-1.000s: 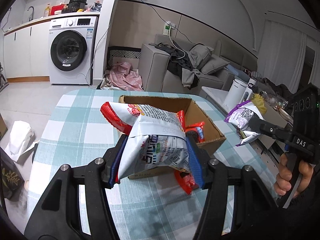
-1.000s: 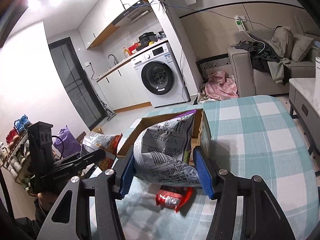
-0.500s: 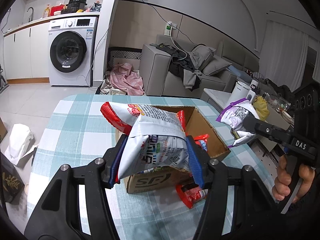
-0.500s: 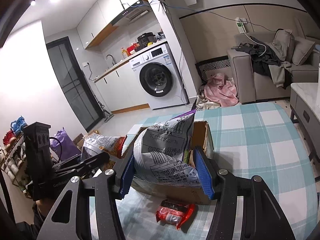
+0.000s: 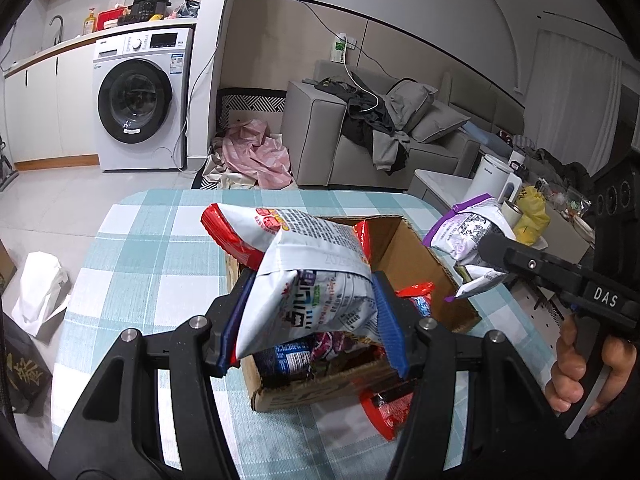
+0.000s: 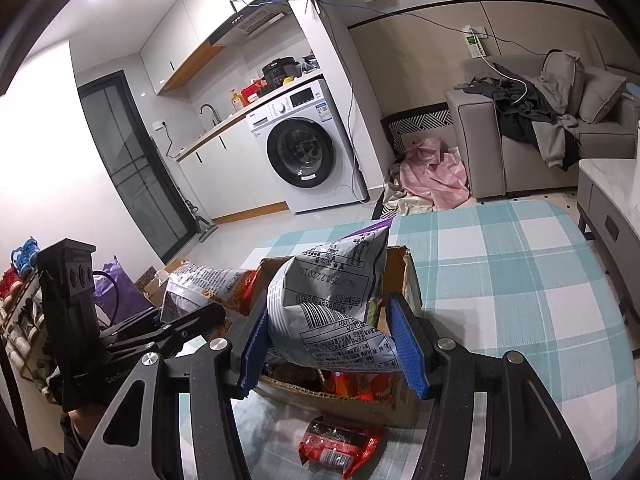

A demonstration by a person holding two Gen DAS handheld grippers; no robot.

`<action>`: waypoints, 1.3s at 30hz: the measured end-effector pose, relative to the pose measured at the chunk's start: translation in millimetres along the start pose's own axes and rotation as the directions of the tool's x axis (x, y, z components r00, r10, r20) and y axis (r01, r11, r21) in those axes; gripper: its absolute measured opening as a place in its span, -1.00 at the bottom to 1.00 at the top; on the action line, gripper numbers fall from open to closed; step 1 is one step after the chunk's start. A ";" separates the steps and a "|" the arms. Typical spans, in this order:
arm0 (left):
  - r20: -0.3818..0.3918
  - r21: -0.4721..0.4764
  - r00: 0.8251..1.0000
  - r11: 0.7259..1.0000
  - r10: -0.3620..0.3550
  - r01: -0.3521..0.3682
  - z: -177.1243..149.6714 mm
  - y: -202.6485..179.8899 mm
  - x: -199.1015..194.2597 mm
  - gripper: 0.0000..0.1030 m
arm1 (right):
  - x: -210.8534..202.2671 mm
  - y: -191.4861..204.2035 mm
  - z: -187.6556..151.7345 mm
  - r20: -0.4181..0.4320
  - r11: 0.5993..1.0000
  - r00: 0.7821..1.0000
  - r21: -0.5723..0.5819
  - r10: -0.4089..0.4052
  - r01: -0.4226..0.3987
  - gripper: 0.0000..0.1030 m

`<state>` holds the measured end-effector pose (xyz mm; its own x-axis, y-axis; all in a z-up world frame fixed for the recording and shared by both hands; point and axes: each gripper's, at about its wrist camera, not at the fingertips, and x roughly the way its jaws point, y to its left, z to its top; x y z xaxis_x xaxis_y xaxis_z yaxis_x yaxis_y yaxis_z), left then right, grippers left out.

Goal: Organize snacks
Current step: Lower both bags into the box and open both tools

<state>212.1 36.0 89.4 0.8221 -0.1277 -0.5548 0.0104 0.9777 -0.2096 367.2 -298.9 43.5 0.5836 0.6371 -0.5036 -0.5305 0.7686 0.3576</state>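
Note:
My left gripper [image 5: 312, 320] is shut on a red-and-silver snack bag [image 5: 304, 272], held above the near end of an open cardboard box [image 5: 420, 248] on the checked table. The box holds several snack packets [image 5: 292, 356]. My right gripper [image 6: 330, 344] is shut on a purple-and-silver snack bag [image 6: 336, 300], held over the box [image 6: 408, 280]. The same purple bag shows in the left wrist view [image 5: 468, 236]. A small red packet [image 6: 340, 444] lies on the cloth just in front of the box; it also shows in the left wrist view [image 5: 384, 408].
The table has a teal-and-white checked cloth [image 6: 520, 288]. A white bag [image 5: 40, 284] lies on the floor at the left. A washing machine [image 5: 140, 100], a grey sofa [image 5: 360, 140] and a side table with a white kettle [image 5: 492, 176] stand beyond.
Both grippers have risen and come over the box with their bags. The box now sits lower in both views and its contents show.

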 end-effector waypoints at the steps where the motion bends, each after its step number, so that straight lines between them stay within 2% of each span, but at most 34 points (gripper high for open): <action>1: -0.003 0.000 1.000 1.000 0.000 0.000 0.7 -0.6 3.2 0.05 | 1.9 0.0 0.4 -0.001 1.000 1.000 0.000 -0.001 0.001 0.11; 26: -0.059 0.057 0.998 0.998 0.021 -0.018 9.8 -25.5 96.2 0.06 | 62.2 -12.2 4.7 -0.069 0.997 0.995 -0.029 -0.069 0.067 0.11; 37: -0.095 0.054 0.995 0.998 0.032 -0.027 13.9 -22.0 114.2 0.07 | 73.9 -6.8 3.8 -0.069 0.990 0.990 -0.081 -0.122 0.117 0.11; 39: -0.098 0.052 0.995 0.998 0.038 -0.033 16.2 -22.5 114.5 0.15 | 73.2 -6.9 3.2 -0.070 0.991 0.991 -0.079 -0.116 0.111 0.12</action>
<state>315.3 2.0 43.7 0.7625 -0.1064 -0.6382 0.0132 0.9887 -0.1491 415.5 -257.4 6.7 0.5968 0.5378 -0.5955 -0.5095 0.8273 0.2366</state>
